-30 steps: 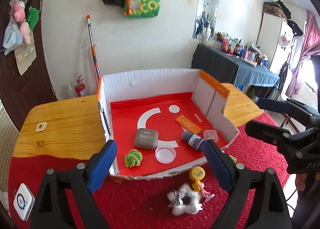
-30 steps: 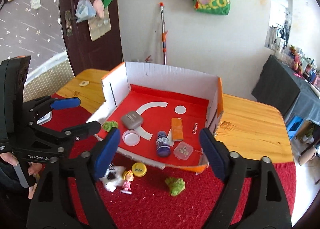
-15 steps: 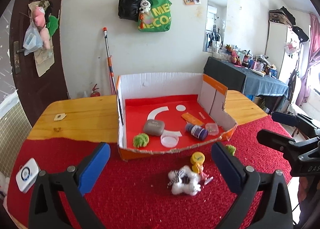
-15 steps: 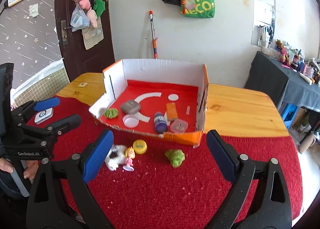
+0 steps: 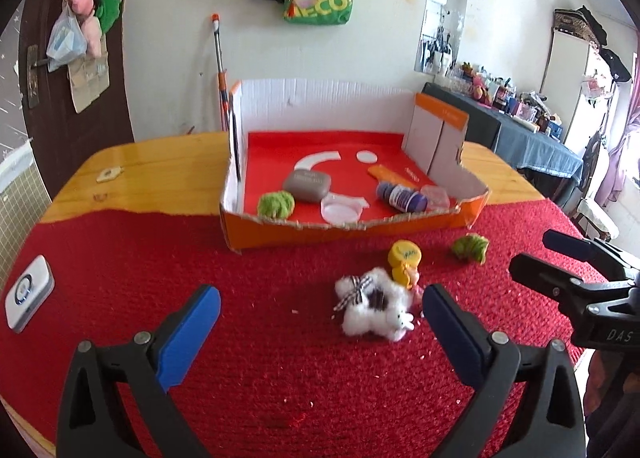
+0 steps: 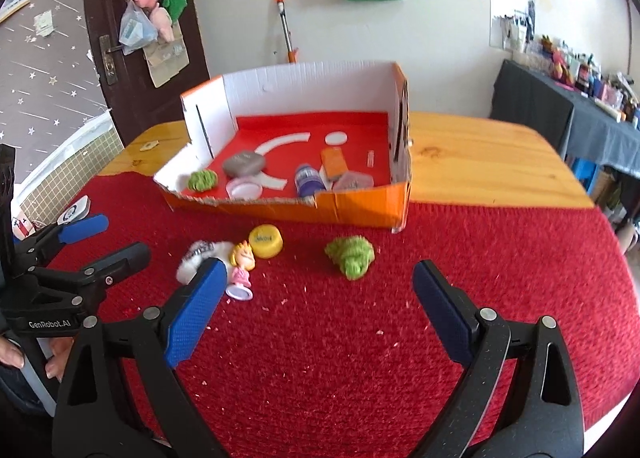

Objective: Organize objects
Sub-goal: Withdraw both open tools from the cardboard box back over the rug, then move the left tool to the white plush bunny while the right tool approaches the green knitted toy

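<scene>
1. Left gripper spread wide, empty, above red cloth.
2. Right gripper likewise apart (nothing held).
3. White plush, yellow cap, green toy outside orange box.

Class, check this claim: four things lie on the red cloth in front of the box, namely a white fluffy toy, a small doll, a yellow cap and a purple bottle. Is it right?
Not quite. The purple bottle lies inside the box. The fourth thing on the red cloth is a green fuzzy toy, beside the white fluffy toy, doll and yellow cap. The right wrist view shows it.
</scene>
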